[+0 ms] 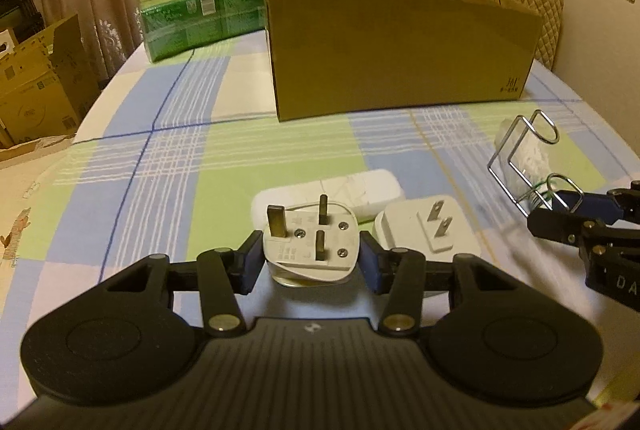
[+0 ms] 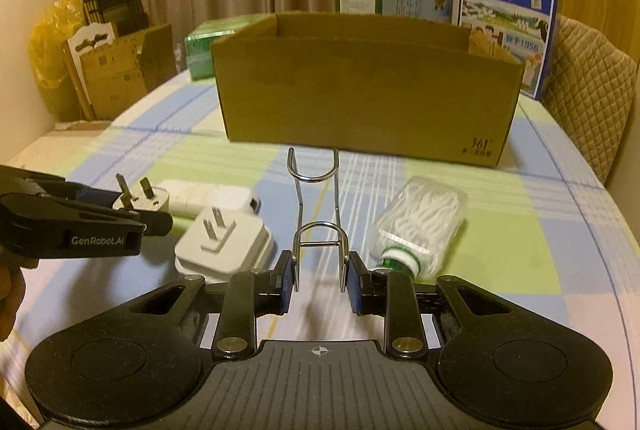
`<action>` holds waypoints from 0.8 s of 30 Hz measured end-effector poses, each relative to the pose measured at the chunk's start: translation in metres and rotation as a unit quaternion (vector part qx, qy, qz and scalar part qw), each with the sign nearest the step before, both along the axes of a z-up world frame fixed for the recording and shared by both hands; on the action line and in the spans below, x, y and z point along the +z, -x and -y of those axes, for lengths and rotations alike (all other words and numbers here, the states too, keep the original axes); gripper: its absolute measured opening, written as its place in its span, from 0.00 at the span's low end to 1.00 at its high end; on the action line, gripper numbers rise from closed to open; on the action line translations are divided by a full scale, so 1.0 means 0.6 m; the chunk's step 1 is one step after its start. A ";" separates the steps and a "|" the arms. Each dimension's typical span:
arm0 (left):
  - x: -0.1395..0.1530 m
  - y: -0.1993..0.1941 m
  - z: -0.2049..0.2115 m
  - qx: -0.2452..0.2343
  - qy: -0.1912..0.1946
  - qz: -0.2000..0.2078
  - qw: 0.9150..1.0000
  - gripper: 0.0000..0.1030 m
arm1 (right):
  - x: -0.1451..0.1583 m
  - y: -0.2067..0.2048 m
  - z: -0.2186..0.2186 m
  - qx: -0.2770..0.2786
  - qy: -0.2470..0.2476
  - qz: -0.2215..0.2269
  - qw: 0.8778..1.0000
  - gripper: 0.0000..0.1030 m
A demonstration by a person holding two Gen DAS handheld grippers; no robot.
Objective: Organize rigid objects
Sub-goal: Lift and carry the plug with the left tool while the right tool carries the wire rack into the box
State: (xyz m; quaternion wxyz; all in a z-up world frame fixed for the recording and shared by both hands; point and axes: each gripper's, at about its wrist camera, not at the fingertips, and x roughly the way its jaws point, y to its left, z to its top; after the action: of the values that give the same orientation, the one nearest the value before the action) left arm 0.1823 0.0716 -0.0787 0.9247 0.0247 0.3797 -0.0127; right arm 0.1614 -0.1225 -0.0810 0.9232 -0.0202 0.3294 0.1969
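Left tool (image 1: pixel 308 258) clamped on three-pin plug (image 1: pixel 309 230), two-pin adapter (image 1: pixel 428 226) just right of it, right tool (image 2: pixel 319 280) pinching wire rack (image 2: pixel 318 213), cardboard box (image 2: pixel 368 81) beyond both on checked worktop (image 1: pixel 160 157).

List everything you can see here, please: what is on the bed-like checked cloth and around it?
three-pin plug: one, white, between the left gripper's pads
two-pin adapter: one, white, on the checked cloth
flat case: one, white, behind the plugs
wire rack: one, silver, in the right gripper
floss-pick bottle: one, clear, green cap, lying down
cardboard box: one, brown, open, mid-cloth
green packs: shrink-wrapped stack, far left
milk cartons: blue and green, behind box
left gripper: black, shut on plug
right gripper: black, shut on rack
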 end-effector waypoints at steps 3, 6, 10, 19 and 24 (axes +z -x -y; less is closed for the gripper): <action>0.021 0.000 0.007 -0.003 0.001 0.010 1.000 0.43 | 0.020 -0.005 0.008 -0.002 -0.007 0.014 1.000 0.23; 0.041 -0.004 0.015 -0.007 0.009 0.021 1.000 0.43 | 0.042 -0.015 0.018 -0.004 -0.011 0.031 0.999 0.23; 0.072 -0.016 0.033 -0.018 0.012 0.037 0.999 0.43 | 0.070 -0.032 0.031 -0.012 -0.018 0.051 0.998 0.23; 0.139 -0.087 0.061 -0.029 0.018 0.071 0.997 0.43 | 0.136 -0.094 0.062 -0.032 -0.034 0.094 0.995 0.23; 0.173 -0.149 0.065 -0.029 0.013 0.091 0.995 0.43 | 0.171 -0.152 0.075 -0.044 -0.038 0.119 0.991 0.23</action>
State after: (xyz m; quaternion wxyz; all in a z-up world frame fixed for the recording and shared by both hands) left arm 0.2717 0.0329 0.0251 0.9549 0.0248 0.2929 -0.0422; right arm 0.2525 -0.1677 0.0218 0.9637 0.0062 0.2102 0.1646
